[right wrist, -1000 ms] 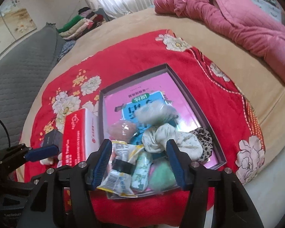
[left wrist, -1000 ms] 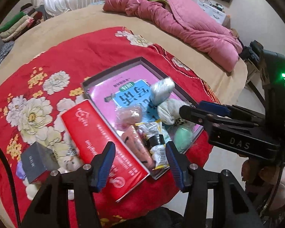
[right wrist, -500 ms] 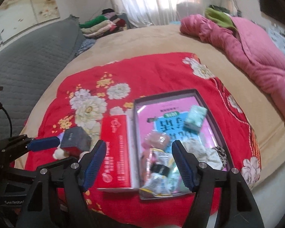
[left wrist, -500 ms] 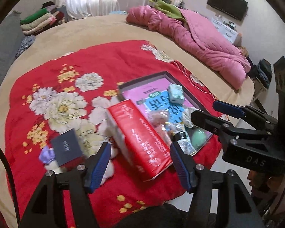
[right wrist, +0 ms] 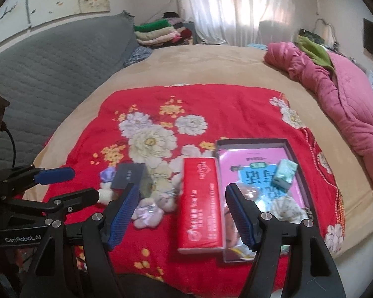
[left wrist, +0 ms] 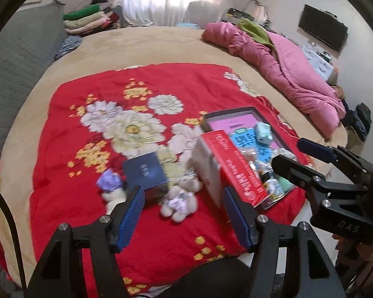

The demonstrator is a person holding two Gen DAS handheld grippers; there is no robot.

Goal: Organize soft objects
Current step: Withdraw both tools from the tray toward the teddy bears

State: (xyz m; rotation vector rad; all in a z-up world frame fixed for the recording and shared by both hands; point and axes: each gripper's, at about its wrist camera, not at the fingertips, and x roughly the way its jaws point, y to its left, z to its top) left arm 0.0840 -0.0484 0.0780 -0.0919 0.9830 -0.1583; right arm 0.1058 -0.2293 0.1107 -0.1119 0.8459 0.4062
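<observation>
- Toys: small plush toys [right wrist: 149, 211] lie loose on the red blanket [right wrist: 211, 104], left of my red box [right wrist: 201, 198].
- Left gripper [left wrist: 184, 216]: jaws apart, empty.
- Right gripper [right wrist: 181, 213]: likewise apart, empty.
- Tray [right wrist: 289, 146]: already holds soft items; I judge the plush pickup comes next.

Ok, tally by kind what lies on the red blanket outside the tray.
Boxes: 2, the red box and the dark blue box.
Plush toys: 2, the purple-hatted plush and the beige bear.
Total: 4.
</observation>
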